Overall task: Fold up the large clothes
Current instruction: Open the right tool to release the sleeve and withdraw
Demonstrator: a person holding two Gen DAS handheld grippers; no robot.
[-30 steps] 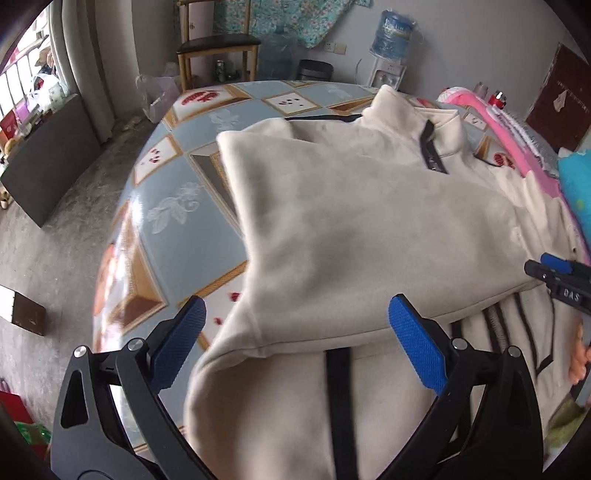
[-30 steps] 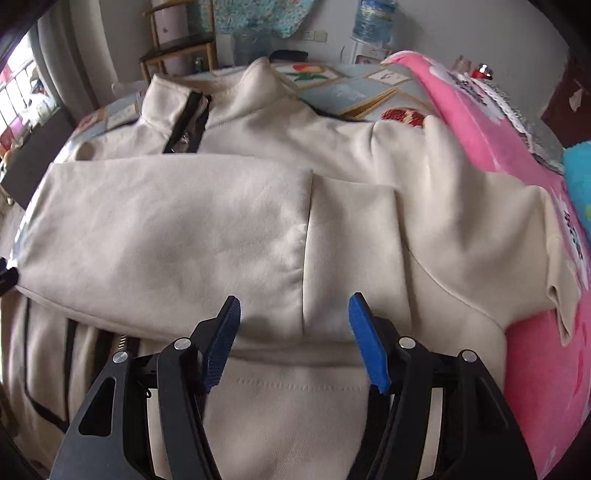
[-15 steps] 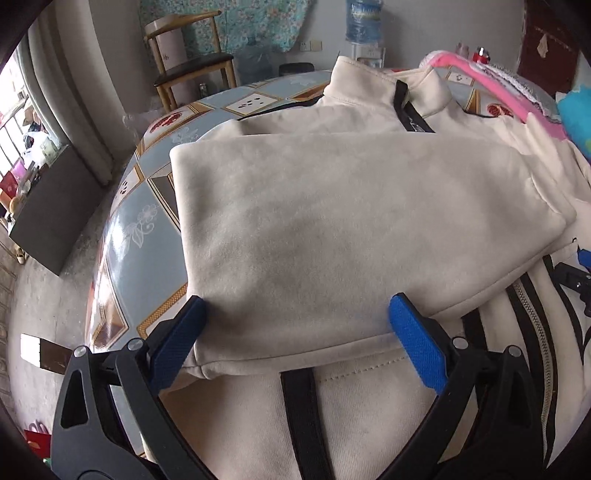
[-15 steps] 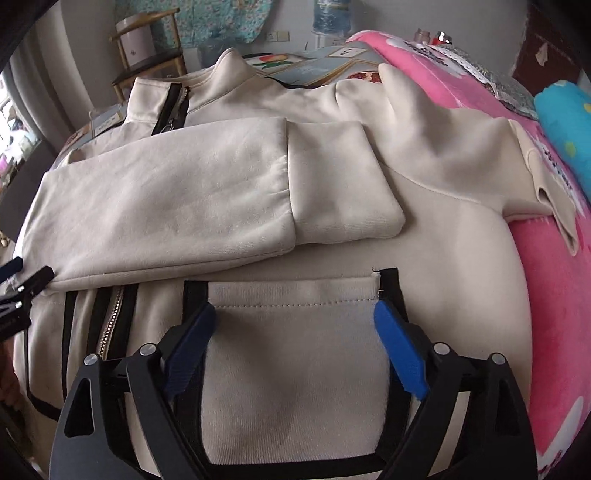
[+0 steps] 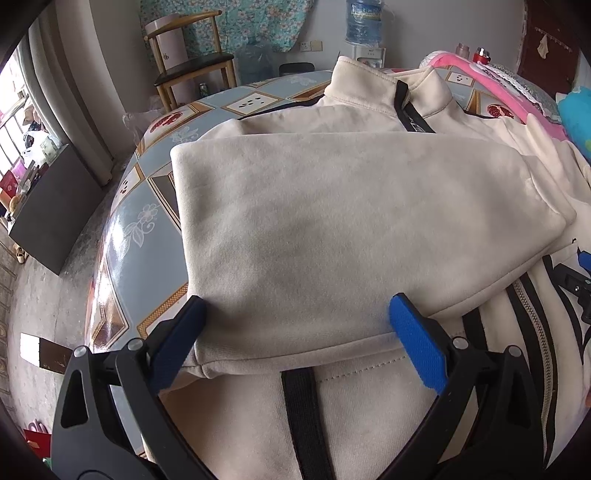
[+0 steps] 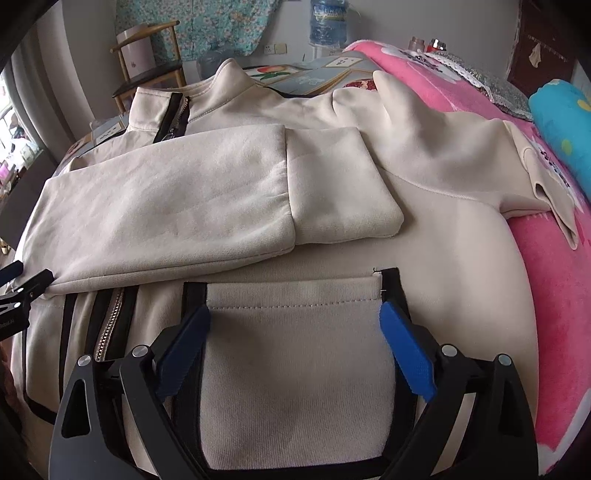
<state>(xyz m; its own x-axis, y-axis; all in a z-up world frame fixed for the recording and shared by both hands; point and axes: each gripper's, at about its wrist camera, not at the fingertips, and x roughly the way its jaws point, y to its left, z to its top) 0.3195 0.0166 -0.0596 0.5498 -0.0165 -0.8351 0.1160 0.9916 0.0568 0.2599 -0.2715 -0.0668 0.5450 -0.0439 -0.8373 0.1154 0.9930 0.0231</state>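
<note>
A cream zip jacket (image 5: 369, 406) with black trim lies front up on the table. Its left sleeve (image 5: 332, 221) is folded flat across the chest, the cuff (image 6: 340, 192) resting near the middle. The other sleeve (image 6: 461, 155) stretches out onto the pink blanket. My left gripper (image 5: 295, 306) stands open over the folded sleeve's lower edge, its pads apart from the cloth. My right gripper (image 6: 293, 312) hovers over the black-edged pocket (image 6: 295, 350); its jaws are opening, with the pocket below them and nothing pinched. Each gripper's tip shows at the edge of the other view.
A patterned tablecloth (image 5: 147, 229) covers the table, whose left edge drops to the floor. The pink blanket (image 6: 554, 314) and a blue cushion (image 6: 561, 118) lie to the right. A wooden chair (image 5: 192, 70) and a water bottle (image 5: 364, 18) stand behind the table.
Both grippers drew back and down toward the jacket's lower half. The right gripper's jaws spread wide and left the sleeve, which now lies flat across the chest.
</note>
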